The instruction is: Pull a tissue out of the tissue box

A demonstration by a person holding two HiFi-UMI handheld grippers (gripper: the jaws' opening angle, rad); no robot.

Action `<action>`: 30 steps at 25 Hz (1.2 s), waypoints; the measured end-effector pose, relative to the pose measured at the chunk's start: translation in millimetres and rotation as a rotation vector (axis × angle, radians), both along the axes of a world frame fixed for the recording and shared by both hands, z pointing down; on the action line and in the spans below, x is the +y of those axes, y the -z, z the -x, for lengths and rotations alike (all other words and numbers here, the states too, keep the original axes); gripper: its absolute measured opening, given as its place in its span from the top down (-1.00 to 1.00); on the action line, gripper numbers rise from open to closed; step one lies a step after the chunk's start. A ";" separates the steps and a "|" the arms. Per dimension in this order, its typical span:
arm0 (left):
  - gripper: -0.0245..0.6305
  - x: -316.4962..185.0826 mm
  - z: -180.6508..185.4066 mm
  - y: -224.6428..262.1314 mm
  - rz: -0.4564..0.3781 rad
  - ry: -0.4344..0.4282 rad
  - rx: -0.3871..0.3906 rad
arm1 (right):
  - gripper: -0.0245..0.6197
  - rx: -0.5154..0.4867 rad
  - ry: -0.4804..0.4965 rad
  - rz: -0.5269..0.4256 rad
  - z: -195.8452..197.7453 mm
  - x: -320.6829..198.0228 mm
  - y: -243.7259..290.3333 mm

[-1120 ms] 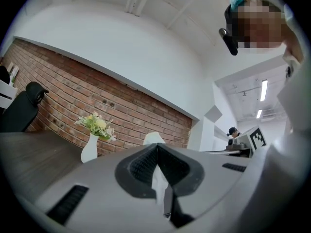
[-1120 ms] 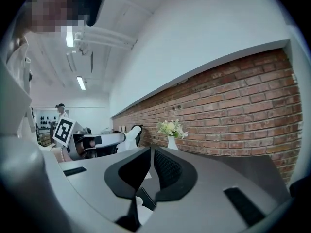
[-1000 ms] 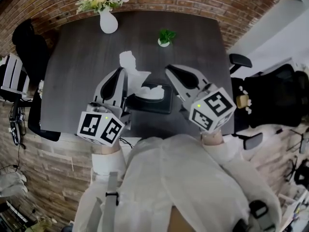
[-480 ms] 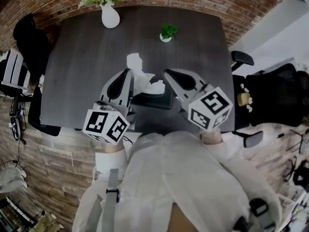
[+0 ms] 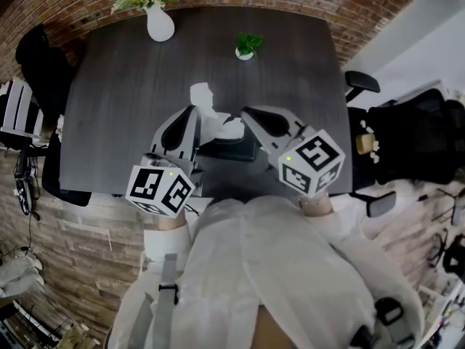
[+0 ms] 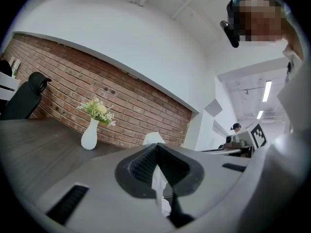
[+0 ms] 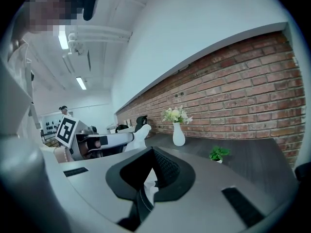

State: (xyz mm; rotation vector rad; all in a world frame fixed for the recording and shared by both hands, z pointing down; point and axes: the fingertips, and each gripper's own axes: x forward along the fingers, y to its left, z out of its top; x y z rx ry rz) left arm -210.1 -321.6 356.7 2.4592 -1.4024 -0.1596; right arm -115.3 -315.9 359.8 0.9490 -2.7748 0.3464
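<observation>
Head view looks down on a dark tabletop (image 5: 116,107) with the tissue box (image 5: 236,150) lying near its front edge, between the two grippers. The left gripper (image 5: 190,116) points level, and a white tissue (image 5: 203,97) stands up just past its tip. In the left gripper view the jaws are closed, with a strip of that tissue pinched between the ribbed pads and its free end poking up beyond them.

The right gripper (image 5: 247,116) angles slightly downward toward the box's mouth, where more white paper is bunched. In the right gripper view its jaws are also closed, with crumpled tissue caught low between the pads. I cannot tell whether this is the same sheet that the left gripper holds or the next one in the box.

A white vase of flowers (image 5: 160,24) and a small potted plant (image 5: 248,47) stand well apart at the far edge.

My judgement is that the pull itself is in hand: the paper is gripped and partly drawn, but not yet clear of the box. The next move calls for drawing the gripped tissue up and away in one steady line. The box looks light, so it may lift or slide with the sheet. Pulling the two grips in different directions could tear the paper.
</observation>
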 end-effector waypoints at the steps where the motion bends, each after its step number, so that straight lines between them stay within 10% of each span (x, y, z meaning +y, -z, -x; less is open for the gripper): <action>1: 0.91 -0.2 0.0 0.1 0.002 0.001 0.001 | 0.91 0.003 -0.002 0.003 -0.5 -0.3 -1.5; 30: 0.91 -1.3 -6.0 -8.9 0.023 -0.036 -0.026 | 0.91 0.053 -0.039 0.012 -7.8 -7.8 -19.1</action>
